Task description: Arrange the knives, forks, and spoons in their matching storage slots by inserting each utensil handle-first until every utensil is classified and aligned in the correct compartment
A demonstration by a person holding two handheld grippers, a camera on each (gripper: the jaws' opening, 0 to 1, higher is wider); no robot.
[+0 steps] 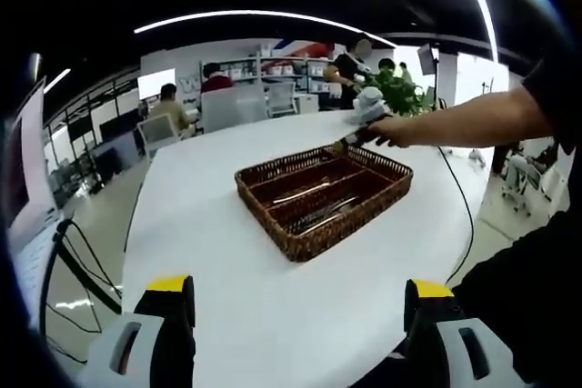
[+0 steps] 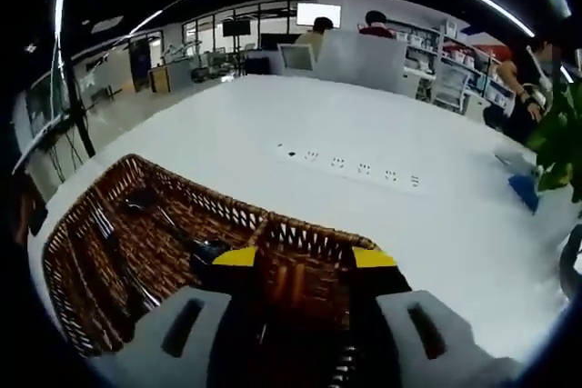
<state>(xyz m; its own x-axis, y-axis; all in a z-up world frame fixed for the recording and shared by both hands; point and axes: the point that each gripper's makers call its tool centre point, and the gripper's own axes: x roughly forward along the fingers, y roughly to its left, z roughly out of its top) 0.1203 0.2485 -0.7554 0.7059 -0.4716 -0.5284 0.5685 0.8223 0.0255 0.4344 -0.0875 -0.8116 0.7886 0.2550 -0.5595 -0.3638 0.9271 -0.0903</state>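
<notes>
A brown wicker cutlery basket with long slots sits mid-table on the white table. Metal utensils lie in its slots. My left gripper hovers at the table's near edge, well short of the basket, its yellow-tipped jaws wide apart and empty. A person's arm holds my right gripper at the basket's far corner. In the right gripper view, my right gripper hangs over a short end compartment of the basket, jaws partly apart with only wicker showing between them. Dark utensils lie in the long slots to the left.
A row of power sockets is set into the table beyond the basket. A green plant and a blue object stand near the far edge. Cables hang off the left side. People sit at desks in the background.
</notes>
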